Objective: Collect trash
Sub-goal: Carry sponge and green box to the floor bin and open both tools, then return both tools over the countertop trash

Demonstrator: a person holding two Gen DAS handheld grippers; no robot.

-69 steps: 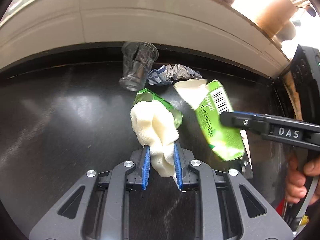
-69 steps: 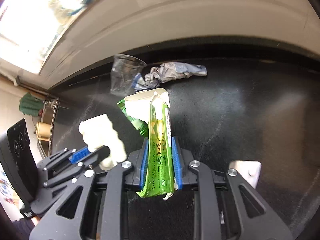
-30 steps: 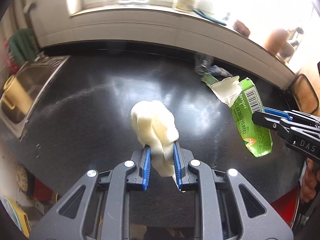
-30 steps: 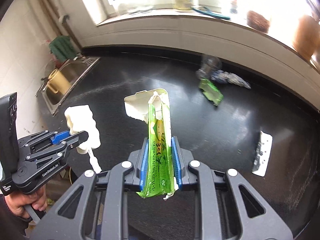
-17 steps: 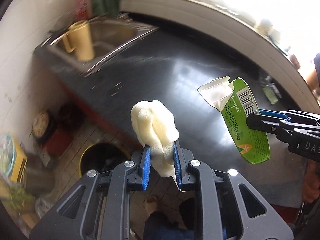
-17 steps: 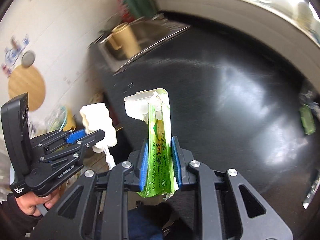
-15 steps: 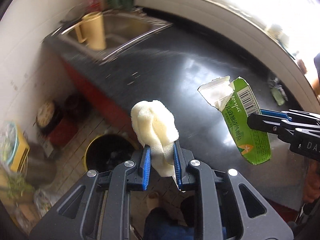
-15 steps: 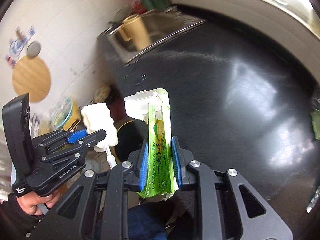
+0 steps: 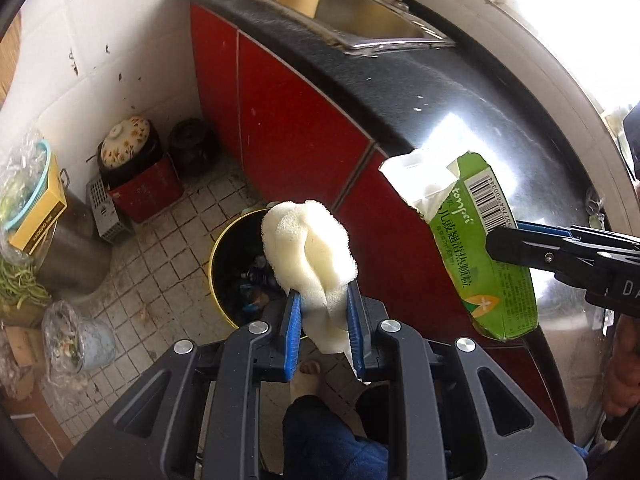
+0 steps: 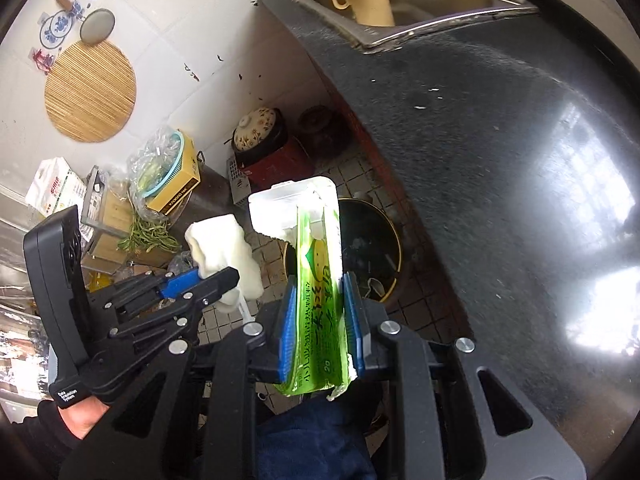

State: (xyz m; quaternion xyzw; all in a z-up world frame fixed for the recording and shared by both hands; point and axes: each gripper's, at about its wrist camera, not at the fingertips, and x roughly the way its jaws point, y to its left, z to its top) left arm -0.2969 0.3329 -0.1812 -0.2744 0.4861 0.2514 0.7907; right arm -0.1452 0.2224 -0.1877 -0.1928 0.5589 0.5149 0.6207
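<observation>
Swung both loads off the desk (image 9: 460,92): bin (image 9: 240,272) now sits under them. Left hand-held gripper (image 9: 324,320) clamps foam (image 9: 308,252); right hand-held gripper (image 10: 320,316) clamps wrapper (image 10: 316,280), bin at its 12 o'clock. Next I'd release.

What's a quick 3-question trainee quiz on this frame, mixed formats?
1. True or false: the left gripper is shut on a piece of white foam.
2. The right gripper holds: A) a clear plastic cup B) a torn green carton C) a crumpled wrapper.
3. Fill in: on the tiled floor beside the red cabinet stands an open, yellow-rimmed ____ with rubbish inside.

Key: 1 true; 2 B; 3 trash bin.
</observation>
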